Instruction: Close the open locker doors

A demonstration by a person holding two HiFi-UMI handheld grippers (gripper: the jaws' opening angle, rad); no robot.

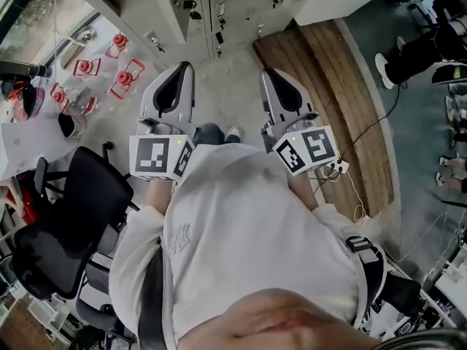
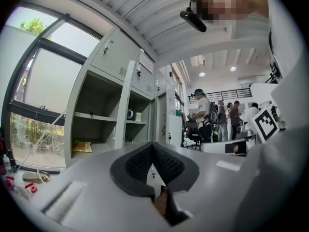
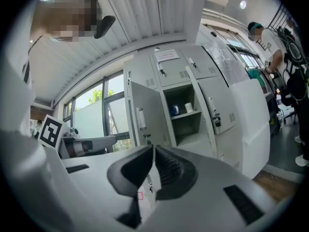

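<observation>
**Locker Door Closing: Hazards and Inventory**

**Status.** The left gripper (image 2: pixel 153 145) and the right gripper (image 3: pixel 153 148) each have their black ribbed jaws pressed together, with nothing between them. The grey sheet-metal locker bank (image 3: pixel 207 71) stands ahead, well apart from both grippers. In the head view it runs along the top of the frame. The open grey locker door (image 3: pixel 144 114) sits centre-left in the right gripper view, swung out to the left of its open compartment (image 3: pixel 186 127).

**Hazards.**
1. In the left gripper view the door appears edge-on. A push landing on the edge rather than the face would probably slip off.
2. Jaws pressed together can push but not hold. A hard shove may bounce the door off the frame and leave it unlatched.
3. The black office chair (image 1: pixel 80 210) stands at lower left of the head view, near the person. A white cable (image 1: pixel 355 195) lies on the brown wooden floor strip (image 1: pixel 321 71) at the right. Either could catch a forward step.

**Counts.**
- Grippers: two.
- Doors plainly open: one.
- Open bays: two in the left gripper view. Whether the left-hand open bay (image 2: pixel 91 129) has its own door cannot be told.
- Shelf items: one dark blue mug (image 3: pixel 176 109), one white cup (image 3: pixel 189 107), one yellowish packet (image 2: pixel 82 146).
- Standing people (image 2: pixel 200 111): about four, at middle right of the left gripper view.
</observation>
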